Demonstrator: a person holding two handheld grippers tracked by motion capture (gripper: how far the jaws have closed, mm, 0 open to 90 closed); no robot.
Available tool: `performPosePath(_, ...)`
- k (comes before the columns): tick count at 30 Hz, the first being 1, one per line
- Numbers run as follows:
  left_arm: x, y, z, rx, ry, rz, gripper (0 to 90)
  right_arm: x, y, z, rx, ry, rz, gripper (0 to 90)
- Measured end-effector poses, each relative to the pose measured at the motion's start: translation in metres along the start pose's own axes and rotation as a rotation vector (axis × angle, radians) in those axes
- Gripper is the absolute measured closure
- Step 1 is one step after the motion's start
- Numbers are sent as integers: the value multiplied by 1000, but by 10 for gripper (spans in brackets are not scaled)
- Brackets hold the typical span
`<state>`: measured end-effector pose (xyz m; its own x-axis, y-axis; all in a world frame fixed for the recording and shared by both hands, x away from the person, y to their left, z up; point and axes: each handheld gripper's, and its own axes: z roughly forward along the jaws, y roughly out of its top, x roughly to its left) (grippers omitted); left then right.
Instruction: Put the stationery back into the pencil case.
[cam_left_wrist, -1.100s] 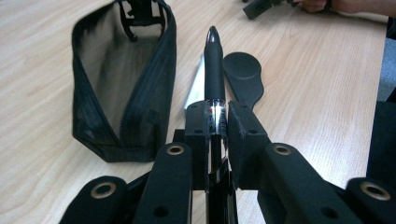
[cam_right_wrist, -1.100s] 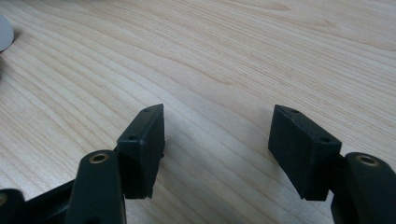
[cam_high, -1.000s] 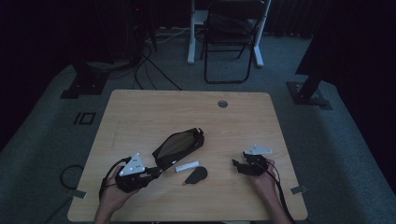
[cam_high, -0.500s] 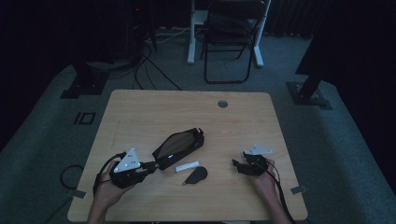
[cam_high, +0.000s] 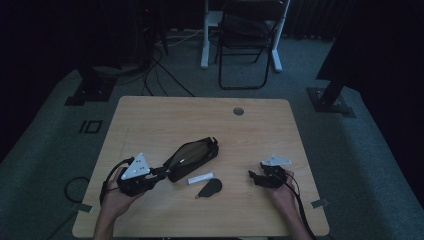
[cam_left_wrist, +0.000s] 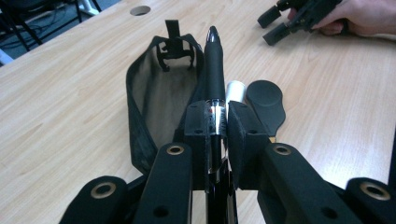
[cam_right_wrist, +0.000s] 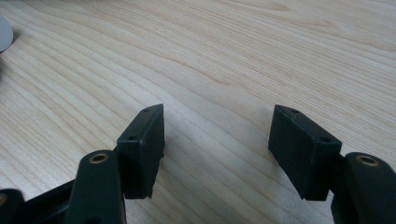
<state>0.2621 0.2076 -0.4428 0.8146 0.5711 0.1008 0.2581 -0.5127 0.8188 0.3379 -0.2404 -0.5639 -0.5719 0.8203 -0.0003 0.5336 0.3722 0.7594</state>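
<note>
Since a second ago the left gripper (cam_high: 159, 172) has drawn back a little toward the table's (cam_high: 150, 115) near-left corner and lifted slightly, while the right gripper (cam_high: 256, 178) has kept its place. In the left gripper view its jaws are clamped tight on a black pen (cam_left_wrist: 214, 70), the pads pressing the barrel from both sides and the pen's rounded tip pointing away over the table. Just beside the pen lies an open black pencil case (cam_left_wrist: 154, 98), its mouth facing the gripper, the pen's tip level with the case's far end. A white cylinder (cam_high: 200, 178) and a dark rounded piece (cam_high: 210, 187) lie on the wood close to the case's right side, touching or nearly touching each other. The right gripper rests near the table's right edge, its jaws standing about half open with only bare wood between the pads (cam_right_wrist: 144, 140)
</note>
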Motion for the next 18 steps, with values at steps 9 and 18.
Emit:
performPosePath(9, 8, 4, 5, -12, 24, -37, 793, 0, 0, 0, 0, 0, -1, 360)
performPosePath(18, 11, 10, 9, -23, 55, -47, 793, 0, 0, 0, 0, 0, -2, 360)
